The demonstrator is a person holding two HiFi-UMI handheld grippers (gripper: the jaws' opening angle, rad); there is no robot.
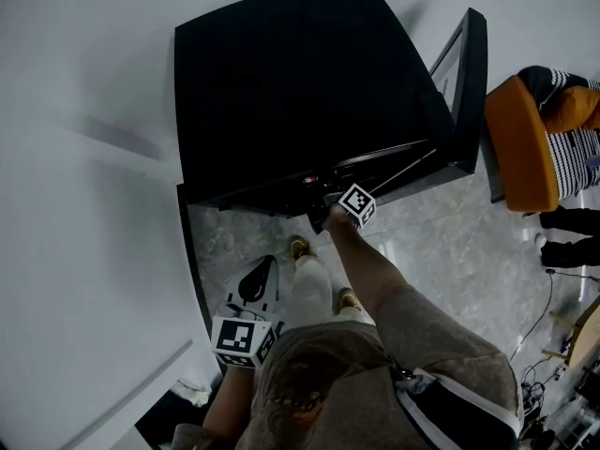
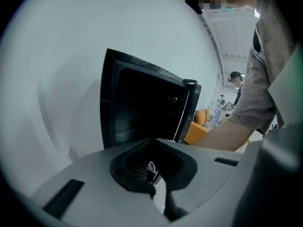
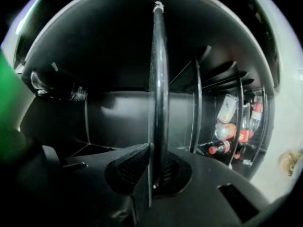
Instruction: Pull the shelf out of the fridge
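The black fridge (image 1: 300,92) stands with its door (image 1: 464,82) swung open to the right. My right gripper (image 1: 323,212) is at the fridge's open front, shut on the front edge of a shelf (image 1: 384,162) that shows just below the fridge's top. In the right gripper view the shelf edge (image 3: 158,79) runs as a dark bar straight up from between the jaws of the right gripper (image 3: 154,174). The left gripper (image 1: 251,287) hangs low beside my leg, away from the fridge (image 2: 142,108). Its jaws are shut on nothing, as the left gripper (image 2: 154,188) shows in its own view.
Bottles (image 3: 227,131) sit in the door racks to the right of the shelf. An orange chair (image 1: 520,143) with a seated person (image 1: 572,148) is just beyond the open door. Cables (image 1: 544,326) lie on the floor at the right. A white wall runs along the left.
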